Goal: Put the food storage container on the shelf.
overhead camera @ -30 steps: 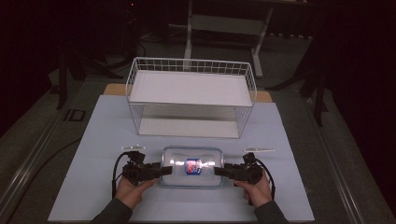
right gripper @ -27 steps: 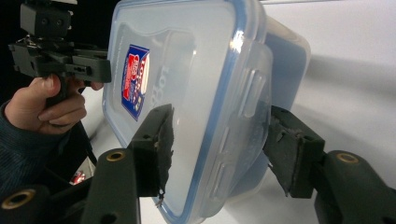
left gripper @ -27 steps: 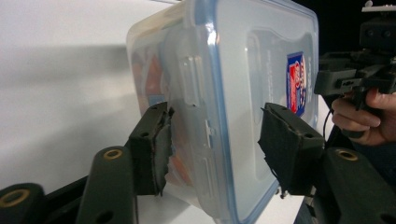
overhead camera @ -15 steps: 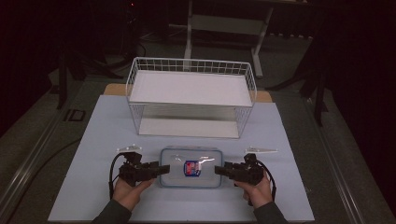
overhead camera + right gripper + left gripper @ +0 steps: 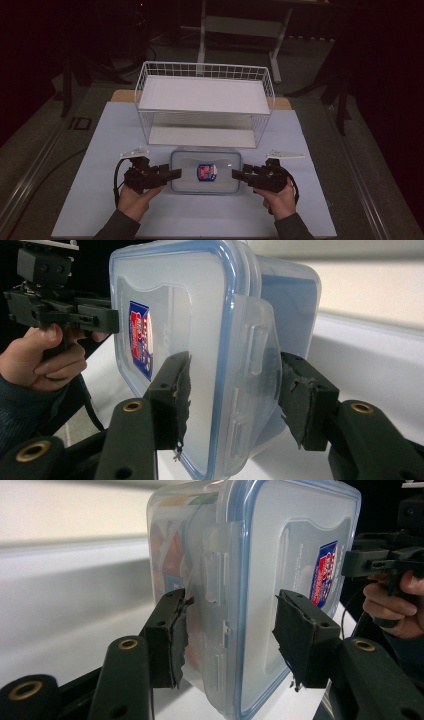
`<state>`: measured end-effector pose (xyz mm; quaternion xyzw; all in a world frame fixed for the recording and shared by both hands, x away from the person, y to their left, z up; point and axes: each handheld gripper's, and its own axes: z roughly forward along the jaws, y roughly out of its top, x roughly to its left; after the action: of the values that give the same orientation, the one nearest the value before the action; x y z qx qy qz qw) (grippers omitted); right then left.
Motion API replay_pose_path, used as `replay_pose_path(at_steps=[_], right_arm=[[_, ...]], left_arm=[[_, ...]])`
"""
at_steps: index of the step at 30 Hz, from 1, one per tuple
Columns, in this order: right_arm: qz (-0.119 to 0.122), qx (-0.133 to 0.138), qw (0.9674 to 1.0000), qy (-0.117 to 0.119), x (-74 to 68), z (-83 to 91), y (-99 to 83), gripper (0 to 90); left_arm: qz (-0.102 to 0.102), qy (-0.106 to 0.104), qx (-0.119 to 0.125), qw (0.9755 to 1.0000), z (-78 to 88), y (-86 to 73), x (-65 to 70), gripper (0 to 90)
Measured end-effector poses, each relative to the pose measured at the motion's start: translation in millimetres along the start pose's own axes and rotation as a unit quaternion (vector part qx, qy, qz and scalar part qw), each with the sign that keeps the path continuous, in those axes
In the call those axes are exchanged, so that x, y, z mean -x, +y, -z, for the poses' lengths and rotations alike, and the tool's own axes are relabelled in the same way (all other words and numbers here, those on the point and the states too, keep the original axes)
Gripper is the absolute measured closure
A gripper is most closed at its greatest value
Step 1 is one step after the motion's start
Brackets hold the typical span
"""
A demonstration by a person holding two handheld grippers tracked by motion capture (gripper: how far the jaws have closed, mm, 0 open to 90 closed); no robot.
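2 tongs flank your clear lidded container (image 5: 205, 171), which sits on the pale surface (image 5: 100, 135) just in front of the white wire rack (image 5: 205, 102). Your left tongs (image 5: 174, 174) straddle its left latch tab (image 5: 218, 575), jaws spread, one pad touching the wall. Your right tongs (image 5: 236, 174) are spread around the right latch tab (image 5: 260, 347), not yet pinching. The lid's red-and-blue sticker (image 5: 206, 171) faces up.

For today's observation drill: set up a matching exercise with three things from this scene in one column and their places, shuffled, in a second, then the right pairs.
Things:
1. box
2. rack
3. sticker

Places:
A. on the lid
B. between the two grippers
C. behind the box, farther from the person

Pairs: 1-B, 2-C, 3-A
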<state>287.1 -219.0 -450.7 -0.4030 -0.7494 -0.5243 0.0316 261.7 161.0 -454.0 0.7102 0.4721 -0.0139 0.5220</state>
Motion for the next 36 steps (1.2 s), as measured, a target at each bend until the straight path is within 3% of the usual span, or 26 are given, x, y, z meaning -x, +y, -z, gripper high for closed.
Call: replay_pose_path(at_steps=[12,36], right_arm=[[0.044,0.047,0.9979,-0.007,-21.2,22.1,43.8,48.4],[0.091,0.088,0.9919,-0.013,-41.8,40.3,95.2,48.4]], left_arm=[[-0.044,0.004,0.039,0.9983,20.1,45.4,23.1,47.5],[-0.083,0.005,0.082,0.9932,39.7,90.2,41.1,47.5]])
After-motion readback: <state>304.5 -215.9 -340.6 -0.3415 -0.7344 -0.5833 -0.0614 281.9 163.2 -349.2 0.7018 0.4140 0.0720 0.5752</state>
